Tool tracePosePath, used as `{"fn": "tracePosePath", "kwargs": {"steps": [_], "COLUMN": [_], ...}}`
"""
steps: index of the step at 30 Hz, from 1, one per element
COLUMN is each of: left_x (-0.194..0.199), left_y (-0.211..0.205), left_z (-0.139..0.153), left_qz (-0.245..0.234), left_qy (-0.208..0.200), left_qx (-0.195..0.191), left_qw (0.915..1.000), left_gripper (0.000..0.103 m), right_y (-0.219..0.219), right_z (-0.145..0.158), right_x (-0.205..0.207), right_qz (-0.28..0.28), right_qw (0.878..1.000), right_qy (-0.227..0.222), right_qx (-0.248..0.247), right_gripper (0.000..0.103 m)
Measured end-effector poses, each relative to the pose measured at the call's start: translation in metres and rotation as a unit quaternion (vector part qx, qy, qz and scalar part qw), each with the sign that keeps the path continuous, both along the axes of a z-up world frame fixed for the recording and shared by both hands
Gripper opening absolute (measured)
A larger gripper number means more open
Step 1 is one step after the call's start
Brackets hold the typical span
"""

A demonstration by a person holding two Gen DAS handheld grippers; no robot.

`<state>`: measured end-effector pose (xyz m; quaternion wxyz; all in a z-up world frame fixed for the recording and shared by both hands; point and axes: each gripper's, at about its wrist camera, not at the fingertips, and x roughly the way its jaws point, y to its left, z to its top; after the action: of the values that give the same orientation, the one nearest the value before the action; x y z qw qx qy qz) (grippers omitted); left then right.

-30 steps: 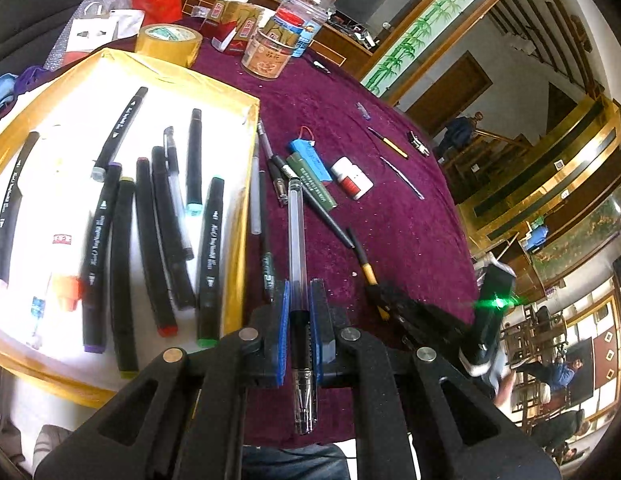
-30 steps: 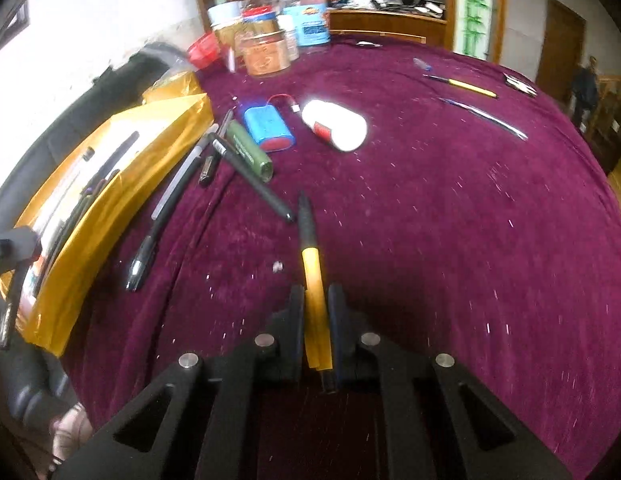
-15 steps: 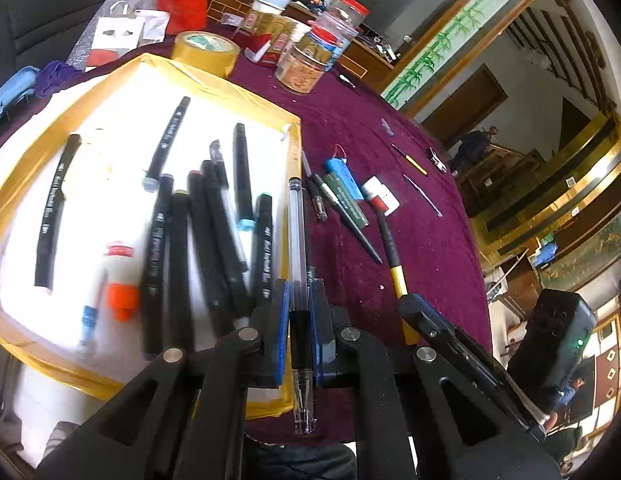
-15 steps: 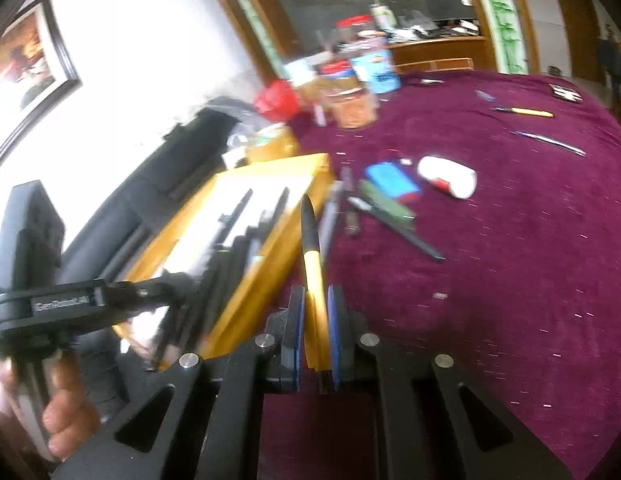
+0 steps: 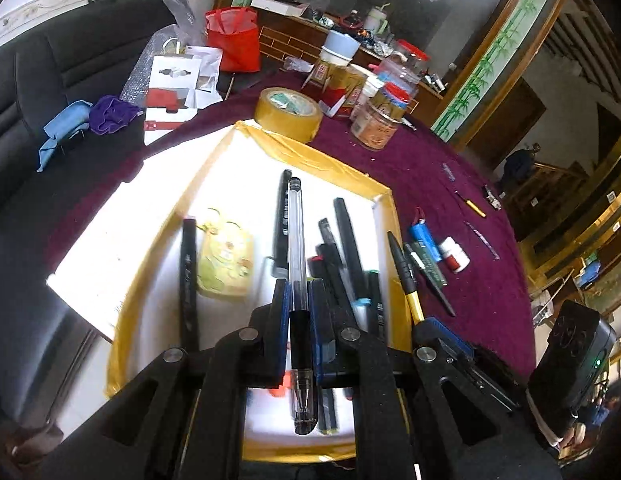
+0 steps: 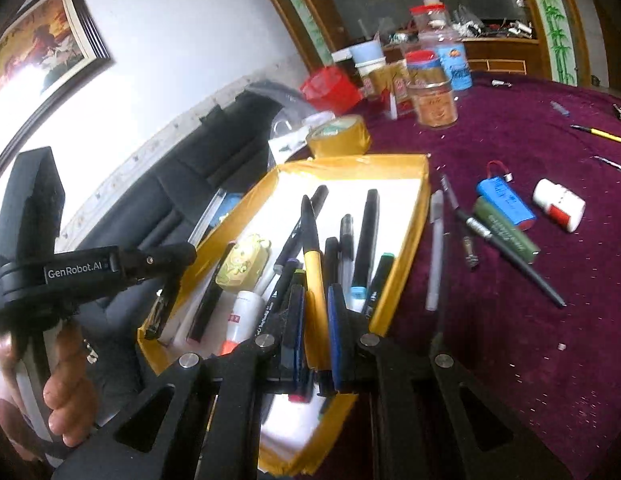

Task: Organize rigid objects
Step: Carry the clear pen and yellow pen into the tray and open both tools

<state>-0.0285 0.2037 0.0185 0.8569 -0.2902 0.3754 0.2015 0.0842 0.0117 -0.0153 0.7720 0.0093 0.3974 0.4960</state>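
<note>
Pens are what I'm sorting: two in hand right now, both over the shallow white tray with gold-taped rim (image 5: 182, 208). Left gripper (image 5: 298, 312) is clamped on a clear-barrelled ballpoint pen w/ black grip (image 5: 296, 248), held lengthwise along the fingers, tip pointing back toward the camera. I hold it that way so it runs parallel w/ the black marker pens (image 5: 342, 248) already lying in the tray, roughly side by side; dropped like this it should land in line rather than across them.

Right gripper (image 6: 314, 316) is clenched on a yellow-and-black pen (image 6: 312, 248), also lengthwise, sitting above the tray's near-right part, above the markers. In the left view the same pen shows just beside the tray's right rim.

Inside the tray there's also a flat yellow-green cartoon tag (image 5: 226, 260) and a small white glue bottle w/ orange cap (image 6: 240, 320), so free space is mostly centre-left.

Still out on the maroon velvet tablecloth (image 6: 530, 360): blue battery pack w/ red wire (image 6: 506, 204), dark green pen (image 6: 506, 236), white-and-red small bottle (image 6: 558, 204), translucent grey pen (image 6: 434, 248). My guess: the job is maybe two-thirds done. Next, lower both pens and let go; risk is one rolling onto the heap of markers.
</note>
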Motion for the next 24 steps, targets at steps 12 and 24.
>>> {"fn": "tracePosePath", "kwargs": {"steps": [12,24], "left_x": [0.055,0.09], "left_y": [0.033,0.046], "left_z": [-0.031,-0.055], "left_qz": [-0.045,-0.043], "left_qy": [0.067,0.123], "left_qx": [0.011,0.018], "left_qw": [0.9967,0.9913], "left_gripper": [0.007,0.007], "right_y": [0.046,0.074], "right_z": [-0.017,-0.029], "right_x": [0.028,0.053], "right_qz": [-0.012,-0.029], "right_qw": [0.999,0.995], "right_qy": [0.018,0.019], "right_qx": [-0.044,-0.093], "right_gripper": [0.01,0.01]}}
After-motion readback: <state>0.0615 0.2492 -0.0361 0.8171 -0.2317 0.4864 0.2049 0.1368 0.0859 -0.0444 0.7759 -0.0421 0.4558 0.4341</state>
